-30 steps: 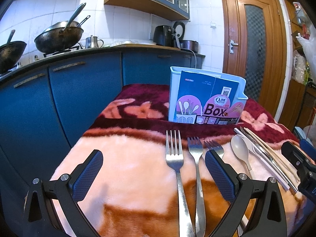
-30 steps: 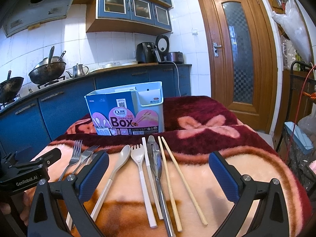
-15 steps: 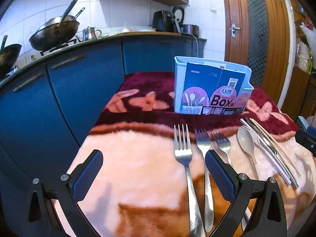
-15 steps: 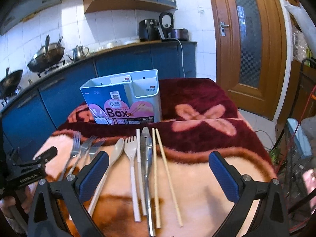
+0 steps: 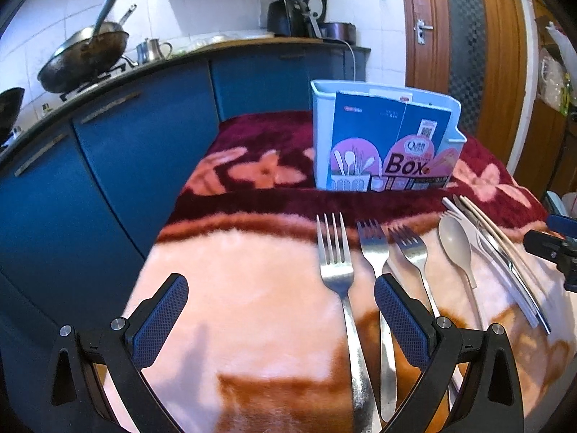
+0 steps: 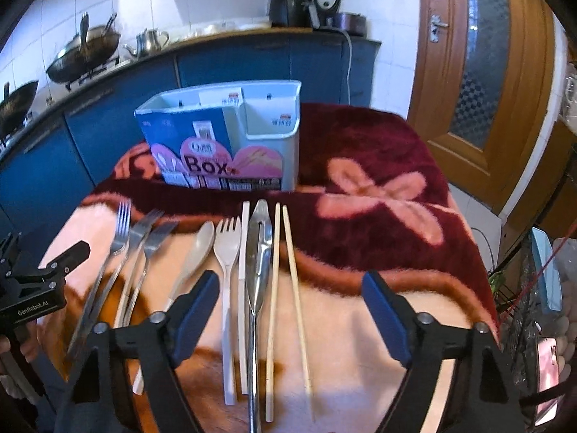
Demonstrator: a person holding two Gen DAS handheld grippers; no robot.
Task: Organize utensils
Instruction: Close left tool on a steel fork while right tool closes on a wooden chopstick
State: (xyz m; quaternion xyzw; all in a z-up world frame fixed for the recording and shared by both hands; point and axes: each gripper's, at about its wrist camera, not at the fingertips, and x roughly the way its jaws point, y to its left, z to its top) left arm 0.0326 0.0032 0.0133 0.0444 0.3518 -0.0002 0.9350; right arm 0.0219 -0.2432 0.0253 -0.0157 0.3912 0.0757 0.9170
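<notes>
1. A plush fleece blanket (image 5: 252,288), pink and rust near the cameras and deep maroon with pale flower shapes farther back, covers the table.
2. Three shiny steel forks (image 5: 337,263) lie side by side, tines pointing toward the utensil box (image 5: 386,140).
3. Just to their right lie a matte beige spoon (image 6: 196,252), a cream plastic fork (image 6: 226,252) and a flat white stick (image 6: 243,288), then polished metal tongs (image 6: 258,252) and a pair of pale wooden chopsticks (image 6: 288,270), all roughly parallel.
4. The box is a pale blue plastic caddy with rounded corners, upright on the maroon part of the blanket beyond the utensil tips and apart from them. A printed cardboard sleeve marked "Box" wraps its front.
5. From the right wrist view, the box has a large compartment on the left and smaller ones on the right. Only small labels show on the inner walls.
6. The left gripper (image 5: 281,321) hovers low over the blanket, its blue textured fingers (image 5: 160,317) wide apart. The leftmost fork's handle runs between them, and nothing is gripped.
7. The right gripper (image 6: 292,317) hovers likewise, fingers (image 6: 384,317) spread wide and empty, above the handles of the cream fork, stick, tongs and chopsticks.
</notes>
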